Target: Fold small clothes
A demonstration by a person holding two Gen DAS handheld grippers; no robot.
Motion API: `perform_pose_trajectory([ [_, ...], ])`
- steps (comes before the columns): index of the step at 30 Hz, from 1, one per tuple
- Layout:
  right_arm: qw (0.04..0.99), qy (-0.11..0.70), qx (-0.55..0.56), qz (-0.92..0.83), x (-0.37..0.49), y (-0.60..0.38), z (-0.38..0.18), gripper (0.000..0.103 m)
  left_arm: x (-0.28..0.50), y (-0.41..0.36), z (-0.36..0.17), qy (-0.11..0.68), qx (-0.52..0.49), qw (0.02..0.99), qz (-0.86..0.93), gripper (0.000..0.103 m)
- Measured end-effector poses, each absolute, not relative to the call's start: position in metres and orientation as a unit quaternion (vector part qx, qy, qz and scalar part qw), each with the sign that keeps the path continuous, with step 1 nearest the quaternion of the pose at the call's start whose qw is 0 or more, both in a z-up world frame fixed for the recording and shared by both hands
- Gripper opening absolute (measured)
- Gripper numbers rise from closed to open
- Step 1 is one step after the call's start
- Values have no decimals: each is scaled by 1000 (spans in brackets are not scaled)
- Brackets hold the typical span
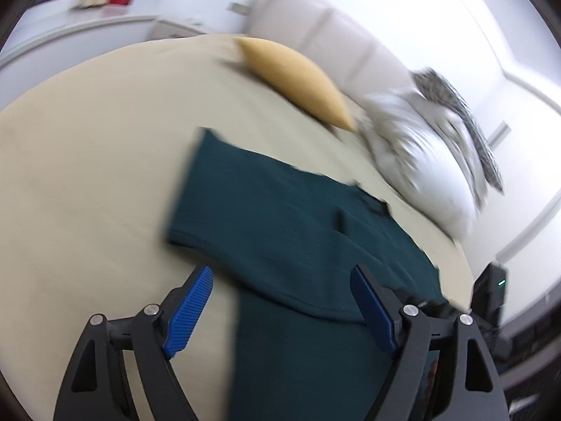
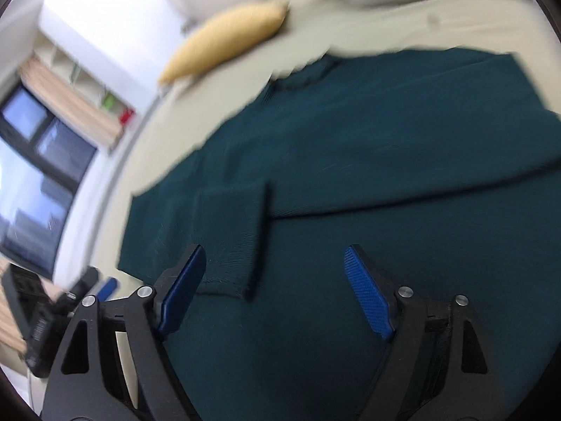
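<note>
so the dark teal knit sweater (image 2: 350,147) lies partly folded on the beige bedsheet (image 1: 87,158), sleeve tucked in; left gripper (image 1: 280,301) and right gripper (image 2: 273,291) both gape, holding nothing; further folds likely remain.

Both views were bright and evenly lit, daylight entering through the window (image 2: 38,161); motion blur smeared the pillows (image 1: 420,154) and the garment's (image 2: 350,161) edges; fisheye distortion curved everything toward dark, vignetted corners.
</note>
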State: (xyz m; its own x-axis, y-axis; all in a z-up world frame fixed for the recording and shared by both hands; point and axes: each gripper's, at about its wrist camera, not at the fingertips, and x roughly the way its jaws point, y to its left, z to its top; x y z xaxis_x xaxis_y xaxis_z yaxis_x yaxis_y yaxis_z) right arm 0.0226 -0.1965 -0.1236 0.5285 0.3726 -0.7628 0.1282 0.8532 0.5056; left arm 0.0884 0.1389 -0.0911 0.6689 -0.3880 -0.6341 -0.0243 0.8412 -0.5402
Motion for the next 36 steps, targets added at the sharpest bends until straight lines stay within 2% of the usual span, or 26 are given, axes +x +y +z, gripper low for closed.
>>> perform_pose_trajectory([
  [3,839,497,214,57,49,-168,-139,66,90,163,-95,387,-276,875,-87,81],
  [5,850,498,168,44,59,-153,-135,30,93,171,-96,385,-280,876,-82,81],
  [6,849,501,164,43,62,-151,-133,25,97,172,-97,384,-281,876,-80,81],
  [7,851,498,163,46,63,-151,-127,7,100,174,-97,383,-280,877,-79,81],
  [14,900,416,111,68,52,-182,-50,6,145,164,-89,390,-244,885,-73,82],
  [17,906,407,111,47,58,-215,-40,6,168,155,-89,402,-232,883,-69,83],
  [23,887,445,128,-3,78,-288,-89,7,214,126,-107,446,-181,876,-46,84],
  [28,878,451,161,4,83,-307,-127,6,241,98,-117,461,-123,878,-37,82],
  [29,877,451,167,5,82,-306,-133,6,245,94,-121,463,-111,879,-34,73],
  [30,875,452,173,6,80,-308,-138,6,248,92,-123,465,-103,879,-31,57],
  [31,873,453,178,8,79,-311,-142,6,251,91,-125,468,-98,878,-30,49],
  [33,872,453,185,9,79,-313,-145,6,254,93,-128,470,-105,875,-40,16],
  [36,876,446,186,8,75,-312,-138,6,252,96,-122,464,-106,878,-45,9],
])
